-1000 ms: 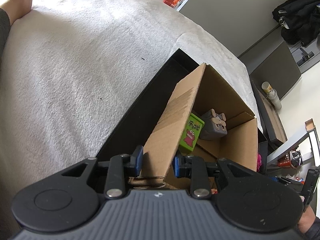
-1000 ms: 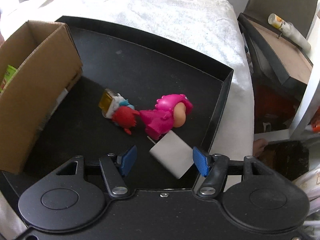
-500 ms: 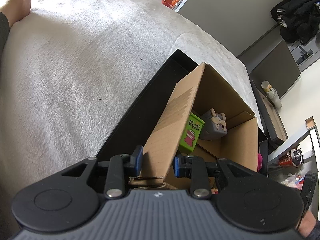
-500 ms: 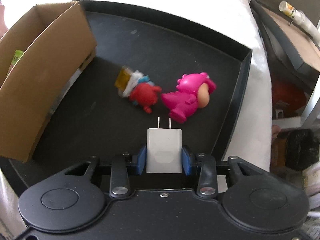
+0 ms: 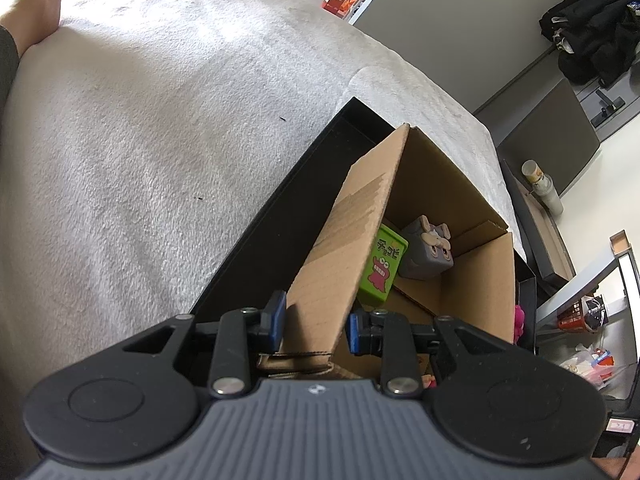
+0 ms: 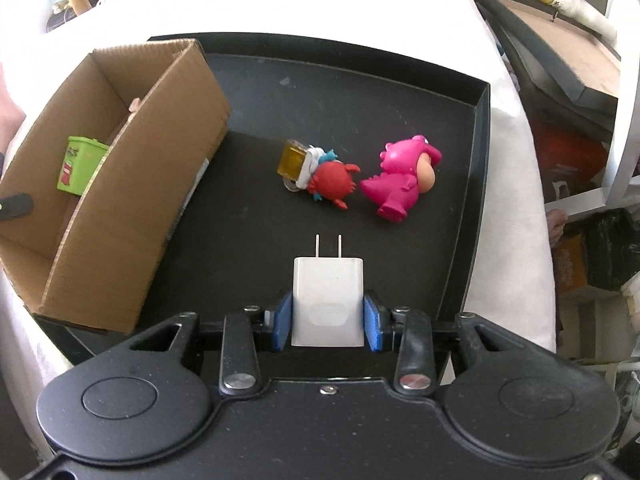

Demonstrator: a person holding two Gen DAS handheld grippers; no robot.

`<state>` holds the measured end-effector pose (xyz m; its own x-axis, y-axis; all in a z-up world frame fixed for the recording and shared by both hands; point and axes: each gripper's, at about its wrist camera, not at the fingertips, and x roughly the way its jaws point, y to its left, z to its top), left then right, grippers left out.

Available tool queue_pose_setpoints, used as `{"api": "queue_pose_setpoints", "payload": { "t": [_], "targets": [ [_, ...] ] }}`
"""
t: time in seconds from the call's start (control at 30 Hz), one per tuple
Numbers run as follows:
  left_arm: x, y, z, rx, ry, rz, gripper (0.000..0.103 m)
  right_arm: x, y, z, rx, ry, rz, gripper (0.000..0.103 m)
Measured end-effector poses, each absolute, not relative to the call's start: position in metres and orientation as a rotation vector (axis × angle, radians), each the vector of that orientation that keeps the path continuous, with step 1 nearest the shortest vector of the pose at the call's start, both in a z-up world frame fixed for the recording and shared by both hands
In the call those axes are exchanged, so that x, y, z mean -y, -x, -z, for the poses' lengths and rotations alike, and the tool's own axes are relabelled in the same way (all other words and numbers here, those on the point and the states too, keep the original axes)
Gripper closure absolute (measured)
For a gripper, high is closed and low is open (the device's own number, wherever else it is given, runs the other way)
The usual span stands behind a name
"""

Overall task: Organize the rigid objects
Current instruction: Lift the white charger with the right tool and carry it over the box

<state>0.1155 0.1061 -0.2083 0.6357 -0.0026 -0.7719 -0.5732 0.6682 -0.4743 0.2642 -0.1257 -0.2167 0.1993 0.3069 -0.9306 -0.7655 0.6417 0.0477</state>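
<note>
My right gripper point(image 6: 327, 326) is shut on a white plug charger point(image 6: 327, 300), prongs pointing forward, held above the black tray point(image 6: 478, 168). On the tray lie a red crab toy with a yellow block point(image 6: 318, 174) and a pink dinosaur figure point(image 6: 404, 180). The open cardboard box point(image 6: 160, 168) stands at the tray's left and holds a green box point(image 6: 78, 162). My left gripper point(image 5: 314, 326) is shut on the cardboard box's wall point(image 5: 344, 256). Inside I see the green box point(image 5: 382, 264) and a grey cube toy point(image 5: 430, 246).
The tray rests on a white fleece-covered surface point(image 5: 140, 140). A person's arm point(image 5: 24, 12) rests at its far left edge. Dark furniture, a tube container point(image 6: 568, 4) and floor clutter lie beyond the right edge.
My right gripper closed on the white charger and lifted it off the tray, then rose and pulled back. My left gripper kept its hold on the box wall.
</note>
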Motion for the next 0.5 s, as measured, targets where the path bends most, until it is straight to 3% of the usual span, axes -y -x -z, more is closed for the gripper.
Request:
{"api": "queue_pose_setpoints", "payload": {
  "t": [0.5],
  "targets": [
    [-0.103,-0.113,0.204,-0.829,0.745,-0.364,0.077,0.116,-0.257,0.179,-1.157,0.358,-0.733,0.067]
  ]
}}
